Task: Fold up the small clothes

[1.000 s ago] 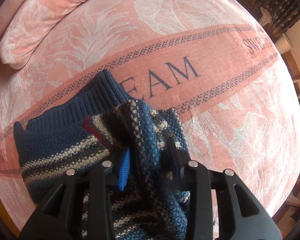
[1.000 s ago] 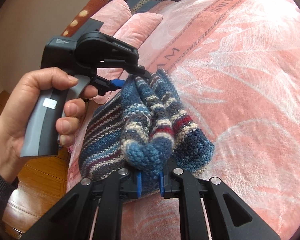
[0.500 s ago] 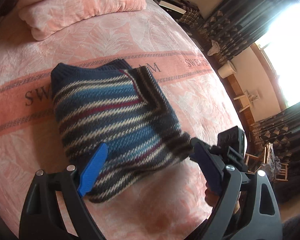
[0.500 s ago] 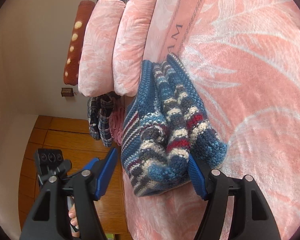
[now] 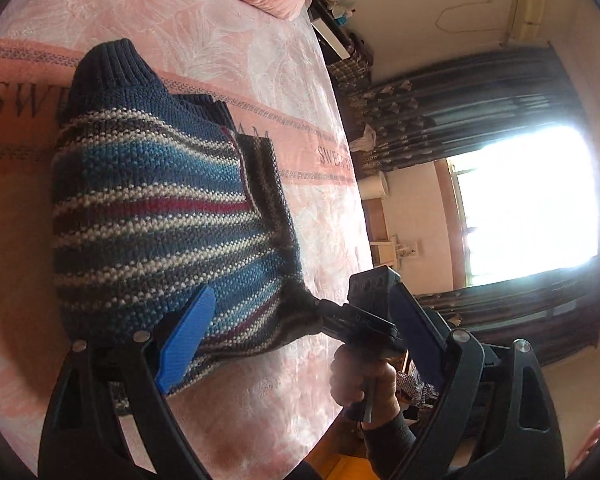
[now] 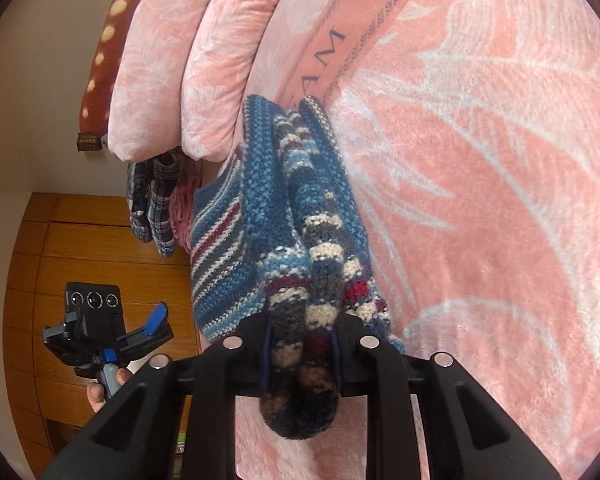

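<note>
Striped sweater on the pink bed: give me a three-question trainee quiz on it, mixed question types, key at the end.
1. True or false: the left gripper is shut on the striped sweater.
2. Which gripper pinches the sweater's edge? A) left B) right C) neither
3. Fill in: the sweater lies on a ____ bedspread.

Key:
1. False; its jaws stand open, clear of the knit.
2. B; the right gripper is clamped on a bunched edge.
3. Pink.
</note>
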`<state>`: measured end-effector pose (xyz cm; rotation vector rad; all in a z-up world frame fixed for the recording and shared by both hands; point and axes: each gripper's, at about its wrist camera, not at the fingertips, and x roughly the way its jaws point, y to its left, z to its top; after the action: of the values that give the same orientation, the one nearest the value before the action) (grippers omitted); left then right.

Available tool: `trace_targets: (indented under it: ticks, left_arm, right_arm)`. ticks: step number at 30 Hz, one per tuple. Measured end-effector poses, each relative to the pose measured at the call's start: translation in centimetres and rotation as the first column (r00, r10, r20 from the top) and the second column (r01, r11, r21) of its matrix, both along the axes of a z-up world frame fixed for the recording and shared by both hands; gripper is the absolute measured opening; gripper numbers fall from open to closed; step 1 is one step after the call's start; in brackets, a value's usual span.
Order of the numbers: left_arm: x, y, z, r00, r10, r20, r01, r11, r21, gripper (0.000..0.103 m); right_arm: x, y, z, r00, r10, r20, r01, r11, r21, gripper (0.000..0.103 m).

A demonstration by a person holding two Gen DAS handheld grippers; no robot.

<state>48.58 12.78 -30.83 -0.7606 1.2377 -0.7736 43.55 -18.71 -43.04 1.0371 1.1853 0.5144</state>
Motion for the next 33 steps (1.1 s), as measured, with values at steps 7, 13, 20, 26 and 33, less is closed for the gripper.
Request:
trace_targets:
  ticks: [7, 13, 20, 26, 33]
  left_arm:
    - [1.6, -1.3, -5.4, 0.994, -0.018, -0.107, 0.022, 0.999, 0.036, 0.086]
    - [-0.2, -2.3, -2.9, 0.994, -0.090, -0.055, 0.087, 0.995, -0.048, 0.084]
    - [-1.9, -3.9, -7.8, 0.979, -0.119, -0.166, 0.142, 0.981, 0.135, 0.085]
    - [-3.0, -3.7, -4.5, 0.991, -0.128, -0.036, 0.127, 0.992, -0.023, 0.088]
    - [-2.7, -5.0, -9.4, 0.982, -0.126, -0.137, 0.132, 0.990, 0.040, 0.084]
  right_arm:
    - [-0.6, -1.7, 7.3, 0.983, 0.032, 0.181, 0.003, 0.982, -0.188, 0.042]
    - [0.2, 2.6, 6.4, 0.961, 0.262, 0.086, -0.206, 0.890, -0.407, 0.021]
    - [-0.2, 0.1, 5.0, 0.977, 0.199, 0.079, -0.167, 0.938, -0.304, 0.025]
    - [5.9, 1.9, 8.4, 0.965, 0.217, 0.145, -0.156, 0.925, -0.346, 0.044]
    - [10.0, 3.4, 3.4, 0.978, 0.206, 0.042, -0.171, 0.894, -0.415, 0.011]
